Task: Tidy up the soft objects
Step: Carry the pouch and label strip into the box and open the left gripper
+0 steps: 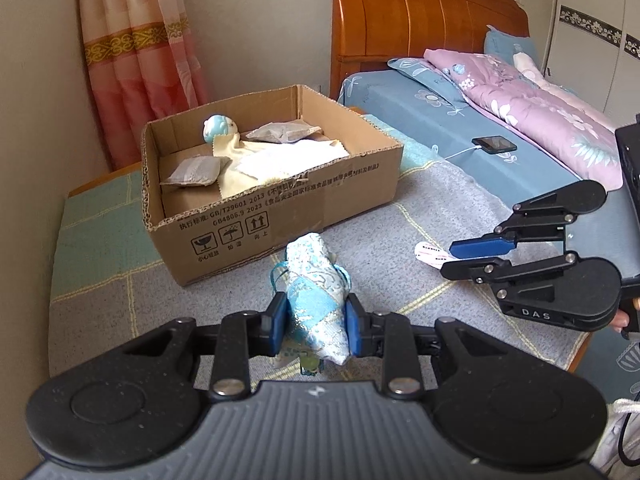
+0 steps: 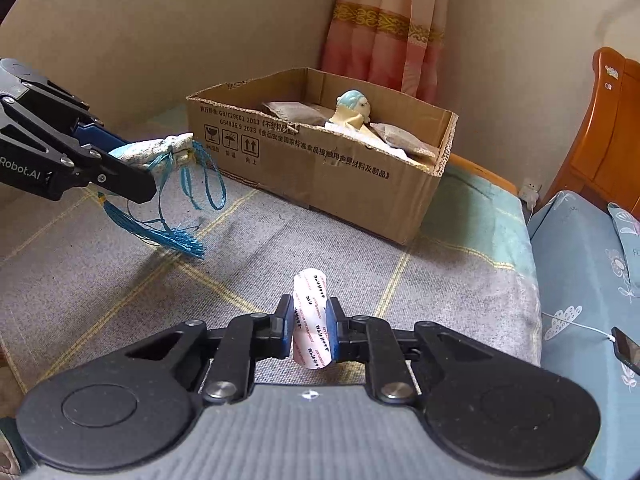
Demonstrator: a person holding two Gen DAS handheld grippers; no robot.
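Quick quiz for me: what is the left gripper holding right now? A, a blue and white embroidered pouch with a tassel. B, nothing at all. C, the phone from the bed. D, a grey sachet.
A: the left gripper is shut on the blue and white embroidered pouch, whose blue tassel hangs below it in the right wrist view.

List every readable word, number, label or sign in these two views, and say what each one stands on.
"GB/T29601 2013" and "GB4806.9 2023", with Chinese print: side of the cardboard box.
Three handling signs (fragile glass, umbrella, up arrows): same side; their captions are too small to read.
"DAS": right gripper.
"Robot.AI", start cut off: left gripper.
Red and black print on the white packet: too small to read.
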